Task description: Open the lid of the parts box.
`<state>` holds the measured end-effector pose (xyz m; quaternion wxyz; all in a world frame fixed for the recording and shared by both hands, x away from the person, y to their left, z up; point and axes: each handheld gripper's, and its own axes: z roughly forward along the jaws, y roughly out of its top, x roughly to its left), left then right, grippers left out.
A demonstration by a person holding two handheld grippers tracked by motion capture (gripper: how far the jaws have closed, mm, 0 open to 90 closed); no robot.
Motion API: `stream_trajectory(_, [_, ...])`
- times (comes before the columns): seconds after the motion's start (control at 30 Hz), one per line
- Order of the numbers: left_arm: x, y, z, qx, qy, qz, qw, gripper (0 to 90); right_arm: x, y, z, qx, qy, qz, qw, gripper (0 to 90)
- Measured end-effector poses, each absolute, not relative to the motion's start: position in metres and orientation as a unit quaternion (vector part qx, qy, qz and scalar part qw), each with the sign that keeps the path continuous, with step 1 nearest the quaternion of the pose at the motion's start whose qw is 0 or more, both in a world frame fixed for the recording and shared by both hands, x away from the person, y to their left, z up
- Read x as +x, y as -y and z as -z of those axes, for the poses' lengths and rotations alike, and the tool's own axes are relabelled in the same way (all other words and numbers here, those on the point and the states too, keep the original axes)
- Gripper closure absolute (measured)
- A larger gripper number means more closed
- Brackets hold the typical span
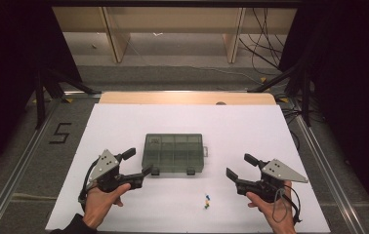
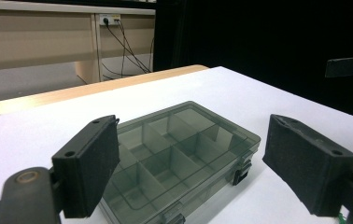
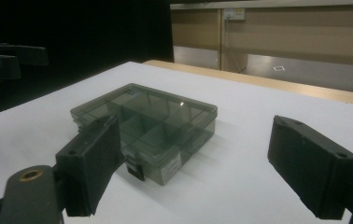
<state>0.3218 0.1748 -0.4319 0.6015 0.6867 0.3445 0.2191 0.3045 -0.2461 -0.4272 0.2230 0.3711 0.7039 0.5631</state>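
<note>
The grey, see-through compartment box (image 1: 174, 153) lies flat and closed in the middle of the white worktop (image 1: 124, 122), its two dark latches (image 1: 191, 171) on the side facing the person. No part of either tool touches it. Just off the box's near left corner hovers the left gripper (image 1: 138, 165), its fingers (image 2: 90, 168) spread wide with nothing between them; the left gripper view looks along them over the divided lid. Farther off the box's near right corner waits the right gripper (image 1: 238, 168), likewise released and empty, its fingers (image 3: 93, 163) framing the latched edge in the right gripper view. On the near side of the box, between it and the right hand (image 1: 275, 209), sits a small cluster of coloured bits (image 1: 206, 201), too small to identify. The work looks to be at its very start: an approach to the box, nothing gripped yet. The next move probably calls for one gripper to steady the box while the other works a latch free, so the lid can lift and the bits go into a compartment.
</note>
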Motion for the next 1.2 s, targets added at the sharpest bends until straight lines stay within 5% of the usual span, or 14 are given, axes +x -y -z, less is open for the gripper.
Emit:
stream_trajectory(0.4, [0.323,-0.175,0.433,0.688,-0.347,-0.219,0.598,17.3,0.306,0.244,0.428,0.366,-0.709,-0.559,0.226,19.0])
stream_trajectory(0.57, [0.325,-0.175,0.435,0.692,-0.345,-0.215,0.596,21.0,0.309,0.246,0.428,0.343,-0.717,-0.559,0.236,26.8])
stream_trajectory(0.83, [0.332,-0.181,0.435,0.687,-0.342,-0.220,0.603,39.4,0.314,0.243,0.426,0.341,-0.729,-0.558,0.202,36.6])
stream_trajectory(1.2, [0.354,-0.189,0.445,0.709,-0.339,-0.227,0.576,71.5,0.343,0.235,0.432,0.284,-0.780,-0.514,0.215,70.6])
